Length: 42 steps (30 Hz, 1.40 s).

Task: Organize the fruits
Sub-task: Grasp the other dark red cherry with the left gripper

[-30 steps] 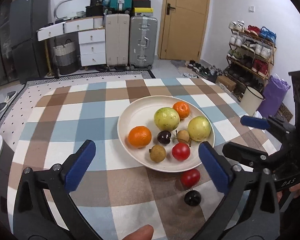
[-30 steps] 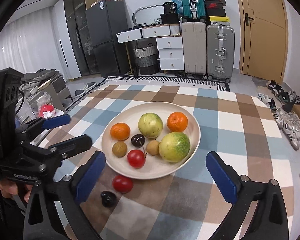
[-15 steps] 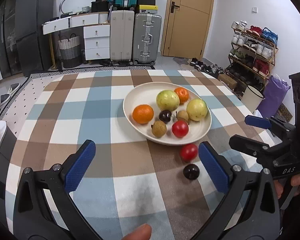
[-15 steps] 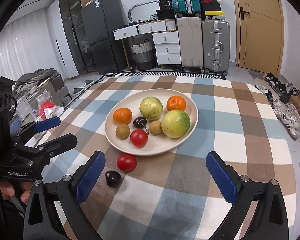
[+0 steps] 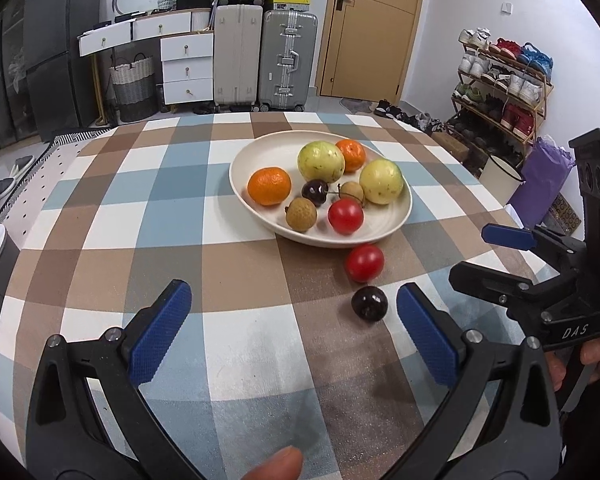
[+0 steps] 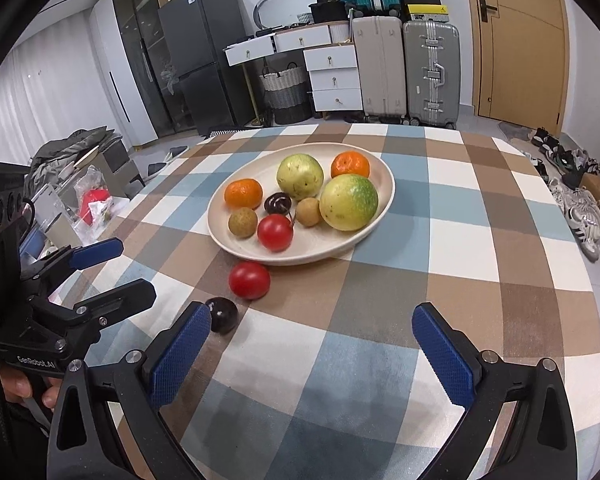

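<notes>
A cream plate (image 5: 396, 222) (image 6: 376, 224) on the checked tablecloth holds two oranges, two green-yellow round fruits, a dark cherry, two brown lychee-like fruits and a red tomato. On the cloth in front of the plate lie a second red tomato (image 5: 364, 262) (image 6: 249, 280) and a dark cherry (image 5: 369, 303) (image 6: 221, 315). My left gripper (image 5: 296, 334) is open and empty above the cloth, the loose cherry just inside its right finger. My right gripper (image 6: 312, 350) is open and empty, with the cherry beside its left finger tip.
The checked table (image 5: 140, 208) is round, its edge falling away on all sides. Suitcases (image 5: 260, 60), white drawers and a dark fridge stand behind it. A shoe rack (image 5: 500, 92) is at the right. A hand holds each gripper handle.
Both grippers have drawn back and lowered toward the table's near side, so the plate sits farther off. The loose tomato and cherry now lie close to the finger tips. Fruits have not moved.
</notes>
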{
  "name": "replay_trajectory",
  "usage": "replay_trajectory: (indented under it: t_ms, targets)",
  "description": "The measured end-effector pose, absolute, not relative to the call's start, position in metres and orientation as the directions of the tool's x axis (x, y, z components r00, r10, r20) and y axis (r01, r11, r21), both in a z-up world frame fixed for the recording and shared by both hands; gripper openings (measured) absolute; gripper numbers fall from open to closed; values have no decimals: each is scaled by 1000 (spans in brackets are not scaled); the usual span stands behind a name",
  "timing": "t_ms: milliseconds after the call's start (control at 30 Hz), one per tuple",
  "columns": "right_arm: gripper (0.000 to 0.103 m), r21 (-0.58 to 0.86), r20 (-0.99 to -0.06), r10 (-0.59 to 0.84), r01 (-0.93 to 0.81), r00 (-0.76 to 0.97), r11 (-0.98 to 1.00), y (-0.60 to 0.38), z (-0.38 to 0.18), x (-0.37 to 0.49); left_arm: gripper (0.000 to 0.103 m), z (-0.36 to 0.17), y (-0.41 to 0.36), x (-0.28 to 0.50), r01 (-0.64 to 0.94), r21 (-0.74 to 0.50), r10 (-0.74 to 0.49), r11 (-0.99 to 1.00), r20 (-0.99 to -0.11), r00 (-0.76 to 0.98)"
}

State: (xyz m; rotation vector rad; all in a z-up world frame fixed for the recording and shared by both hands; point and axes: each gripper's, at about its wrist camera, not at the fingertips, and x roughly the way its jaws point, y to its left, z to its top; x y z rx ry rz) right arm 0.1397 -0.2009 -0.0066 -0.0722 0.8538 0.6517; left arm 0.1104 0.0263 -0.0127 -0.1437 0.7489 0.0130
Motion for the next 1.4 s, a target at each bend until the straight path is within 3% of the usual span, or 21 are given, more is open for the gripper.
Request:
replay_trajectory:
  t_ms: [933, 1400]
  targets:
    - [103, 159, -776, 436, -528, 456, 835, -207, -37, 153, 101, -50, 2, 138, -22, -103, -64, 994, -759, 647]
    - [103, 147, -779, 415, -506, 470, 850, -215, -35, 157, 60, -55, -14, 150, 70, -125, -141, 990, -769, 623]
